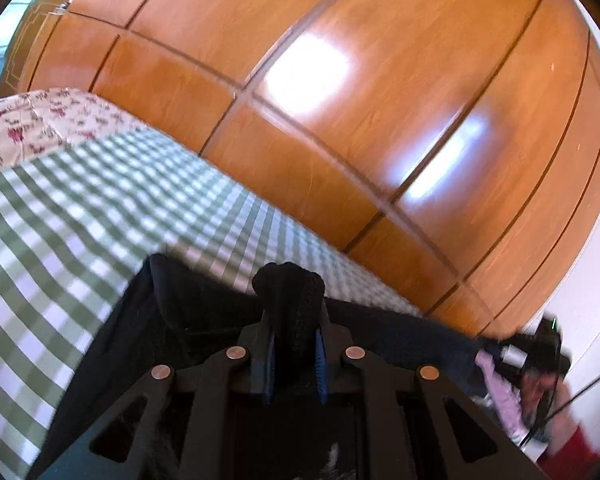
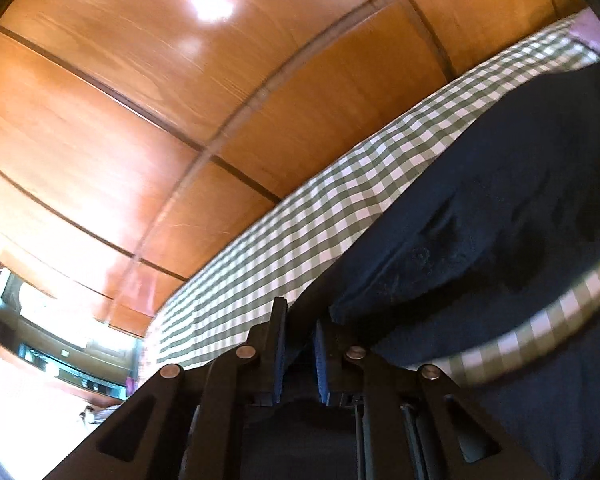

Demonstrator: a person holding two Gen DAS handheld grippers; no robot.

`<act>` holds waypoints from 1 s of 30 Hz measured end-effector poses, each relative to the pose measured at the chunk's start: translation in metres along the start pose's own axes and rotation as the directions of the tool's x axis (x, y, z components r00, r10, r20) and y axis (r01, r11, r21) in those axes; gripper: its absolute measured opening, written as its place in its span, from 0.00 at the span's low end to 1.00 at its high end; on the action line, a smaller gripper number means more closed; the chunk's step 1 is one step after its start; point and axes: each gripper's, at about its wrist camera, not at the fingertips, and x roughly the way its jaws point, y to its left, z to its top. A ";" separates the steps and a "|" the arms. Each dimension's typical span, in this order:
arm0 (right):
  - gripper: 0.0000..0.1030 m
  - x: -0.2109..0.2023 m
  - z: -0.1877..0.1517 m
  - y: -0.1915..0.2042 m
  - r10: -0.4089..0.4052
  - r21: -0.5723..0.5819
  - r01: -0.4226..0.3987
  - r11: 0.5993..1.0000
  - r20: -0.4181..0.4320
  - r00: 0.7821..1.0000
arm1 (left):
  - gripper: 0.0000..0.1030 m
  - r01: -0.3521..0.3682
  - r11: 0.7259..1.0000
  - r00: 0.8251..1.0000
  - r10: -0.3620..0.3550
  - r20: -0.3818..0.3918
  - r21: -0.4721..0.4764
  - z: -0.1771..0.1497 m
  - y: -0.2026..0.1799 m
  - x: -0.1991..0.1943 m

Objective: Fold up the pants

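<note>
Dark navy pants (image 1: 172,320) lie on a bed with a green and white checked cover (image 1: 80,208). My left gripper (image 1: 294,344) is shut on a bunched fold of the pants that sticks up between its blue pads. In the right wrist view the pants (image 2: 500,208) spread to the right over the checked cover (image 2: 300,240). My right gripper (image 2: 300,344) is shut on an edge of the dark fabric, which runs between its blue pads. Both views are tilted and blurred.
A glossy wooden wardrobe (image 1: 340,100) stands just past the far bed edge, and it also fills the right wrist view (image 2: 160,100). A floral pillow (image 1: 40,124) lies at the back left. A person's face and a cable (image 1: 540,384) show at lower right.
</note>
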 end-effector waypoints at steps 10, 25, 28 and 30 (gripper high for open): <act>0.13 -0.050 -0.080 -0.018 0.048 -0.024 -0.047 0.999 0.062 0.997 | 0.15 0.030 0.997 0.998 -0.026 0.055 -0.064 0.001 0.003 -0.036; 0.13 -0.038 -0.159 -0.057 -0.004 -0.092 0.003 0.996 -0.005 1.000 | 0.46 -0.046 0.971 0.999 0.041 -0.028 -0.233 -0.033 0.038 -0.035; 0.15 -0.040 -0.156 -0.059 0.025 -0.073 -0.025 0.997 0.001 1.000 | 0.67 -0.001 0.955 1.000 0.003 0.006 -0.297 -0.036 0.040 -0.045; 0.18 -0.041 -0.153 -0.062 0.041 -0.061 -0.041 0.997 0.003 0.999 | 0.71 0.012 0.949 1.000 -0.009 0.010 -0.314 -0.034 0.038 -0.047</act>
